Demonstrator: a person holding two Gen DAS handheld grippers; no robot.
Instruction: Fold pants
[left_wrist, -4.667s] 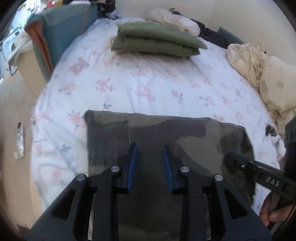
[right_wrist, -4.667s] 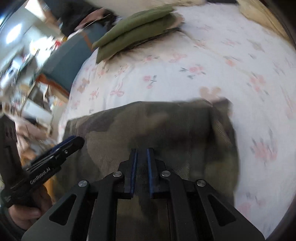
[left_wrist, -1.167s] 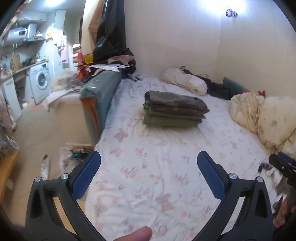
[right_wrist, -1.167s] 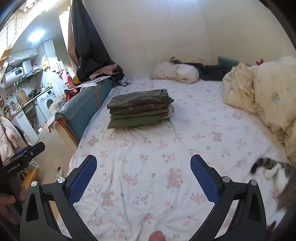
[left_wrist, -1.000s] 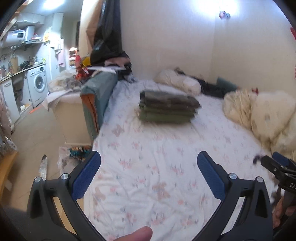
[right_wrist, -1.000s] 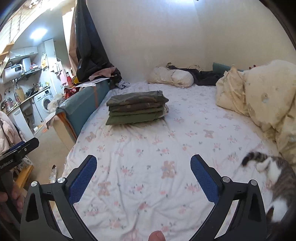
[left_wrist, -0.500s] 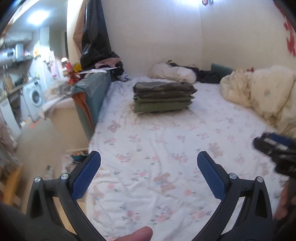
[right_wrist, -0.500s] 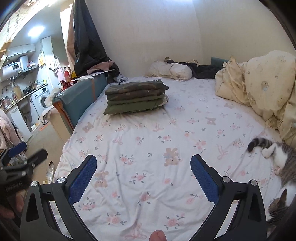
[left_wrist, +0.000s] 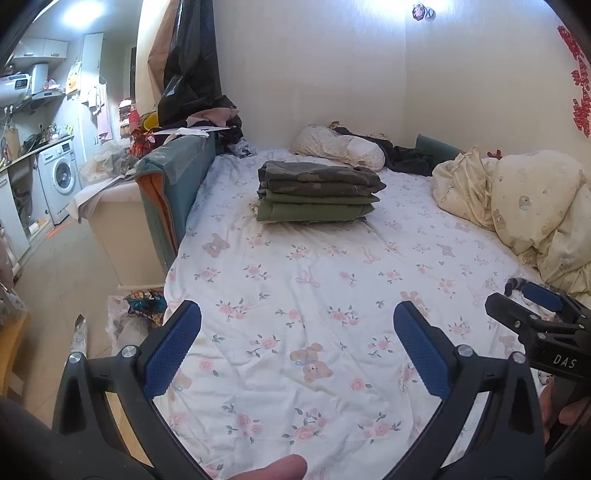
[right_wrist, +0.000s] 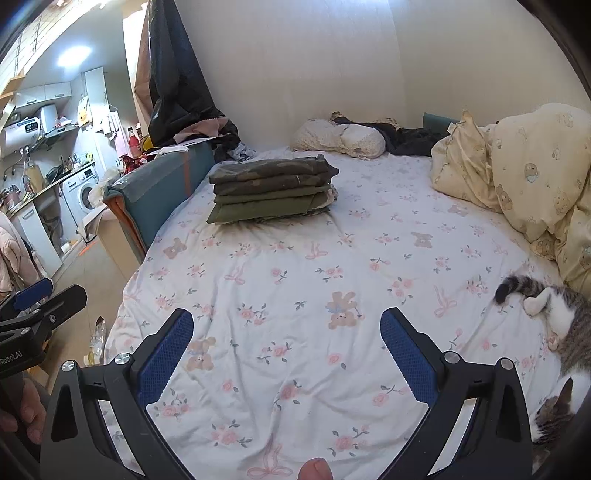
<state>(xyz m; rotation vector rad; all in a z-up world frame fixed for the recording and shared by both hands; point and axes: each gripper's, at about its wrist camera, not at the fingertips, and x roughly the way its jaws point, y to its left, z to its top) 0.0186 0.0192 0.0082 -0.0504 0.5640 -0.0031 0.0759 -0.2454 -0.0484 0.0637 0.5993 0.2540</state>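
Observation:
The folded camouflage pants (left_wrist: 317, 176) lie on top of a stack of folded olive pants (left_wrist: 314, 210) at the far middle of the bed; the stack also shows in the right wrist view (right_wrist: 269, 184). My left gripper (left_wrist: 297, 325) is wide open and empty, held above the near part of the floral sheet (left_wrist: 314, 295). My right gripper (right_wrist: 286, 332) is wide open and empty, also above the near sheet. Each gripper shows at the edge of the other's view.
A cat (right_wrist: 554, 317) lies at the bed's right edge near my right gripper. A cream duvet (left_wrist: 517, 199) is heaped at the right. Pillows (left_wrist: 340, 147) lie against the far wall. A teal bed-end panel (left_wrist: 173, 184) and the floor are at the left.
The camouflage pants went from under my shut grippers onto the far stack. Both grippers opened wide and pulled back to the near end of the bed. The cat has come into view.

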